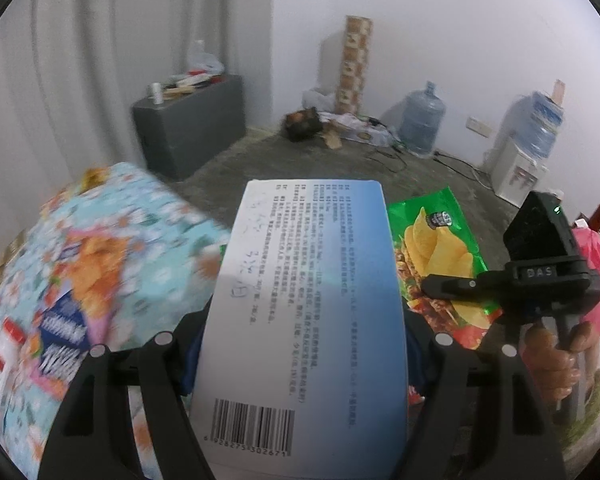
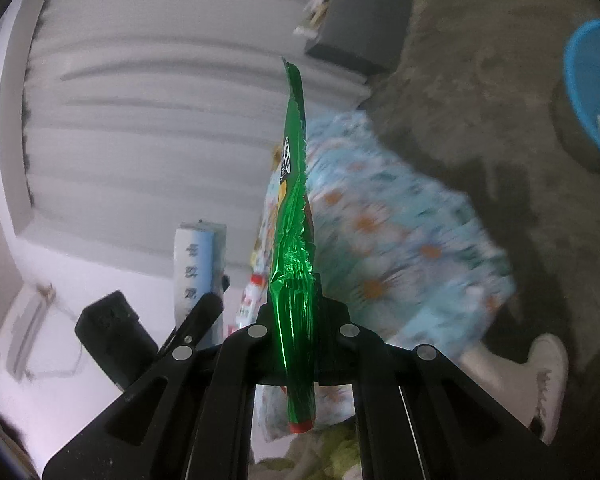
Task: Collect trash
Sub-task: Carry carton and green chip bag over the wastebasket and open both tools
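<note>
Trash, two pieces: white-and-blue printed cardboard box [image 1: 300, 320], clenched in left claw [image 1: 300, 344]; green foil chip bag [image 2: 294, 240], clenched edge-on in right claw [image 2: 298, 320]. Both held aloft beside floral-clothed tabletop [image 1: 120, 240]; blue plastic basin [image 2: 592, 92] on floor.

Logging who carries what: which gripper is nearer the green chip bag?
Right. The right gripper is clamped on the green chip bag; the left gripper holds a white box beside it.

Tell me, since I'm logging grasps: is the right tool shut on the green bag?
Shut: the right tool pinches the green chip bag edge-on between its fingers.
</note>
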Motion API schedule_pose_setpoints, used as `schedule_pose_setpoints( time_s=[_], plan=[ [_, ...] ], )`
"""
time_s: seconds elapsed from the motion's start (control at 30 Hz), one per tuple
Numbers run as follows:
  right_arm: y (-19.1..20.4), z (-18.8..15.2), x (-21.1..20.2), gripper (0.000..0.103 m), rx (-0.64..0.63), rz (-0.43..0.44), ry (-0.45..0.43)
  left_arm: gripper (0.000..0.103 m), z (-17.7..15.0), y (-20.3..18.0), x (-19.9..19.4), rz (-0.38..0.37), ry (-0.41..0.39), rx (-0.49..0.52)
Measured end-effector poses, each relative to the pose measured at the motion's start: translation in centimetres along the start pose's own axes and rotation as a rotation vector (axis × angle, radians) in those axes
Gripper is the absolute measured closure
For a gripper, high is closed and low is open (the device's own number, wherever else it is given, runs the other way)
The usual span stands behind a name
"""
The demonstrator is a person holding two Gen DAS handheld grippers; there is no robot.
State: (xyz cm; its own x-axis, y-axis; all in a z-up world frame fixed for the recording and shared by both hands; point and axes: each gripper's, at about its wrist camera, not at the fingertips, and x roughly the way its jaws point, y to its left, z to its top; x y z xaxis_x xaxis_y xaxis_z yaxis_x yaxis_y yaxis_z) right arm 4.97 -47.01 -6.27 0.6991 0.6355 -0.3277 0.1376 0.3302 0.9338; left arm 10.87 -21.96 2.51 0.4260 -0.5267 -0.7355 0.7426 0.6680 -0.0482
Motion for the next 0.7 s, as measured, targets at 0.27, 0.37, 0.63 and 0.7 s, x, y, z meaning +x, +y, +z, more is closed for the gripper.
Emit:
schedule_pose_setpoints(
  time_s=[0.27,0.37,0.63,0.7],
  plan=[
    [-7.2,2.5,-9.9,0.098,0.221,-0.092,-0.292,0.030,6.0,-6.9,8.5,-0.200,0.062,0.095],
    [-9.4,2.8,-12.9,0.098,0.288,-0.203,-0.408,0.030,7.3,-10.4,13.9,-0.260,0.128,0.136],
    [-14.6,3.8,-17.4,0.097,0.428,-0.485,-0.620,0.030,7.4,-17.5,26.7,-0.325,0.312,0.167],
    [-15.6,4.7,-17.6,0.096,0.436,-0.529,-0.651,0.030,7.6,-18.6,28.6,-0.323,0.328,0.177]
  ],
)
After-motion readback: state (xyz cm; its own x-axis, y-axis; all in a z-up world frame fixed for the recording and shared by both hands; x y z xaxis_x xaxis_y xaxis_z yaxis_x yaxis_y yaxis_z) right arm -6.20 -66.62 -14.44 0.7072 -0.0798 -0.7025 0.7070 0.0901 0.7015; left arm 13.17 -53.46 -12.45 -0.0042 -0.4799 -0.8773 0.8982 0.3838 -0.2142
